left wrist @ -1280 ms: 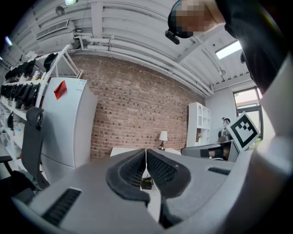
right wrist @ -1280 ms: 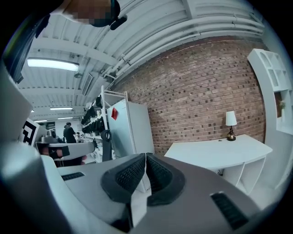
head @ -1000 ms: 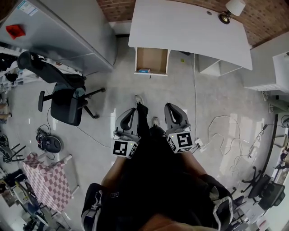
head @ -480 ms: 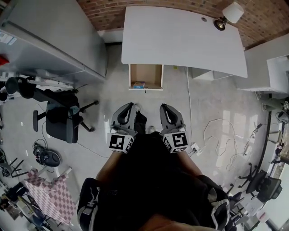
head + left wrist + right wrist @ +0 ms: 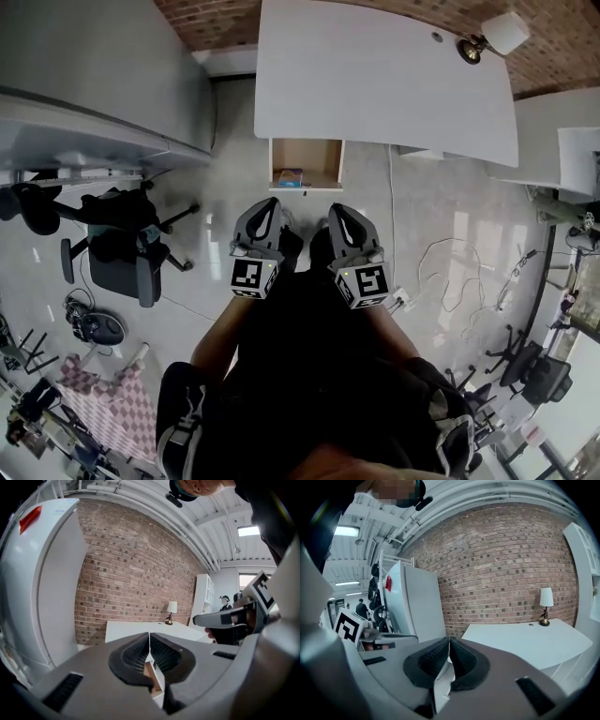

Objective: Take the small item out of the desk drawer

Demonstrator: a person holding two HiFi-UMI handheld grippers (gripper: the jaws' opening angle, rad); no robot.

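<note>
While left gripper [image 5: 266, 204] and right gripper [image 5: 340, 210] sit closed and empty, entering the drawer [image 5: 317, 155] unopened could shove the blue item [image 5: 289, 176] back.

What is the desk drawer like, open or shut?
Open. The drawer sticks out from the white desk, and a small blue item lies inside.

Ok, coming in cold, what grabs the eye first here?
The open drawer pulled out from under the white desk, with a small blue item near its front edge. Closer in, the left gripper and right gripper sit side by side, both shut and empty, pointing toward it.
</note>
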